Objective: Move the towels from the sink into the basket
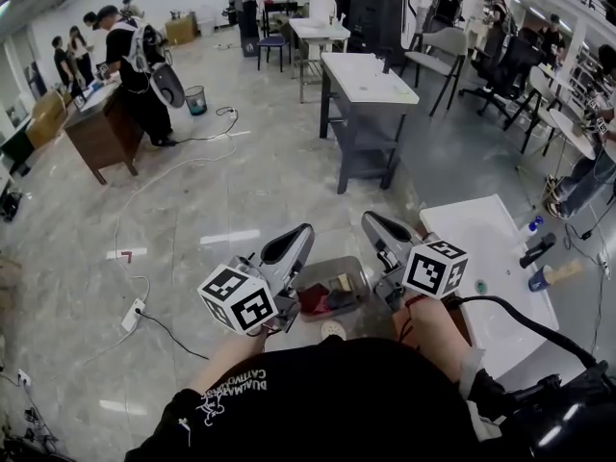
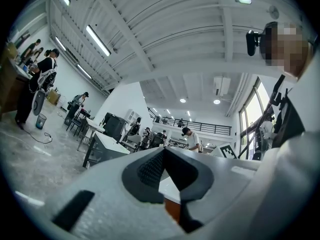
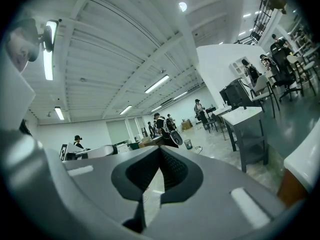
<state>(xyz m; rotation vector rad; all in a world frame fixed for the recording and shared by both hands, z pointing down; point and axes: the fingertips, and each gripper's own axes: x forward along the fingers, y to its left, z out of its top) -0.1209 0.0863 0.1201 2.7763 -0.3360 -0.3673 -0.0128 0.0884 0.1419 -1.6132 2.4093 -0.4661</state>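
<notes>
Marble floor; grey basket (image 1: 346,263) holds crumpled red and dark towels (image 1: 316,299).

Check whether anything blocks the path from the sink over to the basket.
Nothing visible does. The basket stands open-topped on the floor close beside the sink, with no object between the two. Only the left gripper and right gripper, both shut and empty, hang above the basket in the head view.
</notes>
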